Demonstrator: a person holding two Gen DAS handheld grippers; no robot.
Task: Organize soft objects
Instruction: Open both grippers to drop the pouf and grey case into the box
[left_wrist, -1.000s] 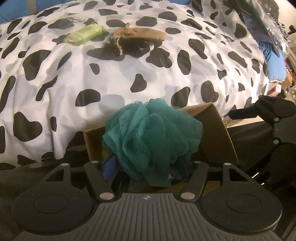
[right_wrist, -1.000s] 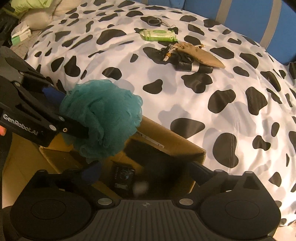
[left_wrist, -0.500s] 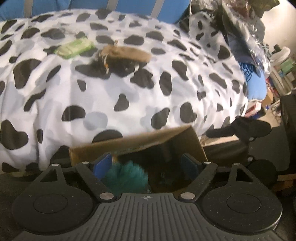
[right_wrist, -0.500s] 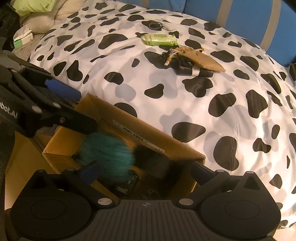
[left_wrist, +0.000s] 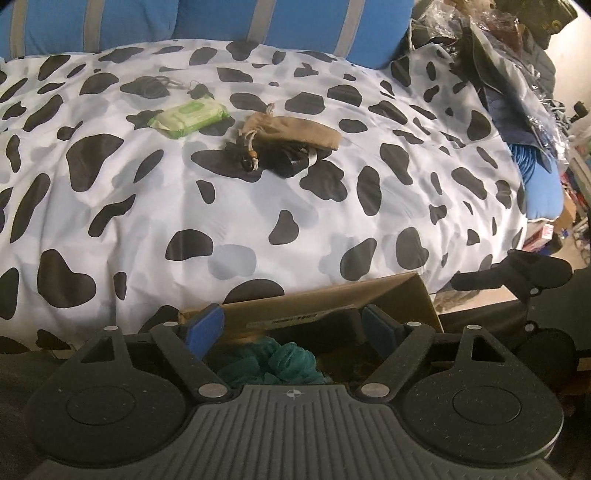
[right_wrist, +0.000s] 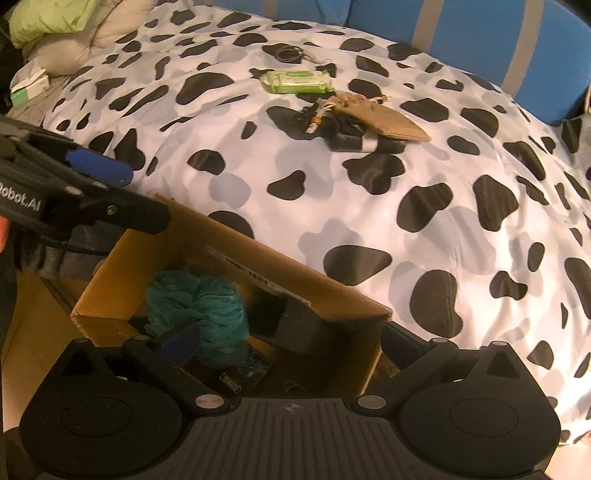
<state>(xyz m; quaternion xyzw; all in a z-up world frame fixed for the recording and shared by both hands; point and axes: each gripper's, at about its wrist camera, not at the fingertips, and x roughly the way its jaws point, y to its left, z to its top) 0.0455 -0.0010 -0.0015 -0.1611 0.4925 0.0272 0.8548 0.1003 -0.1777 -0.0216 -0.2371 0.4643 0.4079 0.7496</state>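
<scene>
Left gripper (left_wrist: 291, 326) is spread wide with nothing between its blue pads (left_wrist: 205, 325), poised above the open cardboard box (left_wrist: 406, 295). Right below it, at six o'clock from the fingertips, the teal bath pouf (left_wrist: 273, 363) lies down inside the box, apart from both fingers.

Over to the right wrist view: the right gripper (right_wrist: 291, 341) is wide as well and carries nothing, hanging over the near side of the same box (right_wrist: 236, 240). The pouf (right_wrist: 201, 312) sits in the box's left half, just beyond that gripper's left blue pad (right_wrist: 181, 341), with dark items beside it at three o'clock. The left gripper shows at nine o'clock (right_wrist: 110, 192), fingers parted above the box's left corner.

Outward now: the box stands against the edge of the cow-print duvet (left_wrist: 147, 206). Up at twelve o'clock on the duvet lie a tan drawstring pouch (left_wrist: 295, 131) resting on a black bundle (left_wrist: 284, 160), and just to their left, at eleven o'clock, a green pack of wipes (left_wrist: 188, 118). Beyond the wipes, a dark coiled cord (left_wrist: 149, 85). Blue striped cushion (left_wrist: 221, 18) along the back.
</scene>
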